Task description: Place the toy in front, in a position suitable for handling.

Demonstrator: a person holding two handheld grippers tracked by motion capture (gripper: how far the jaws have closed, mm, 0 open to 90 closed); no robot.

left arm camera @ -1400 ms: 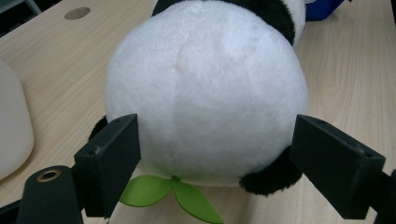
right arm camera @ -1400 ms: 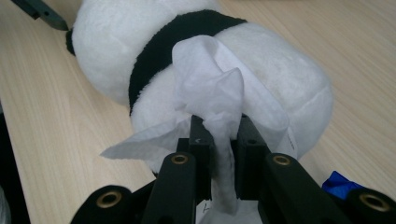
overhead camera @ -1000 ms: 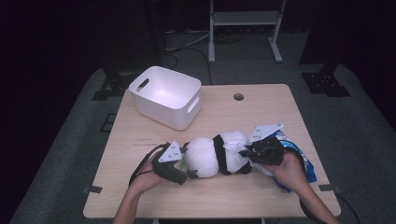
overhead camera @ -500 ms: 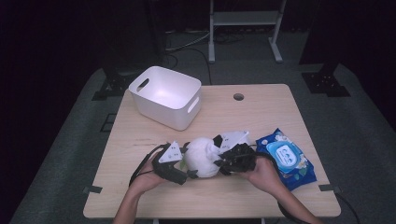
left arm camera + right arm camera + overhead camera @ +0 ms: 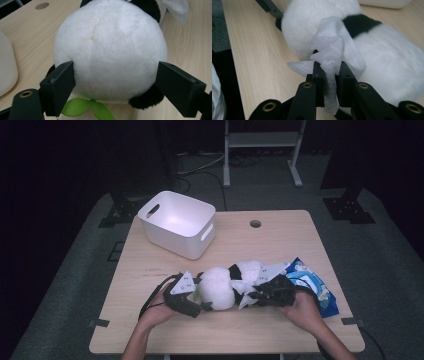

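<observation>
A black-and-white plush panda (image 5: 220, 287) lies lengthwise on the wooden table (image 5: 250, 330). My left gripper (image 5: 202, 299) clasps its round white end, with one jaw against each side of the plush (image 5: 110, 37); a green felt leaf (image 5: 85, 107) pokes out beneath. My right gripper (image 5: 252, 295) comes in from the right, shut on a crumpled white wipe (image 5: 332, 42). The wipe rests against the panda's body (image 5: 387, 50) near a black band. The right gripper's own jaws (image 5: 328, 67) pinch the wipe's lower folds.
A white plastic bin (image 5: 177, 222) with handle slots stands at the back left of the table. A blue pack of wipes (image 5: 312, 282) lies just right of my right hand. A cable hole (image 5: 255, 223) sits near the table's far edge.
My right gripper slid left along the panda with the wipe, then came back a little to the right. The left gripper and the plush end it holds stayed put.
</observation>
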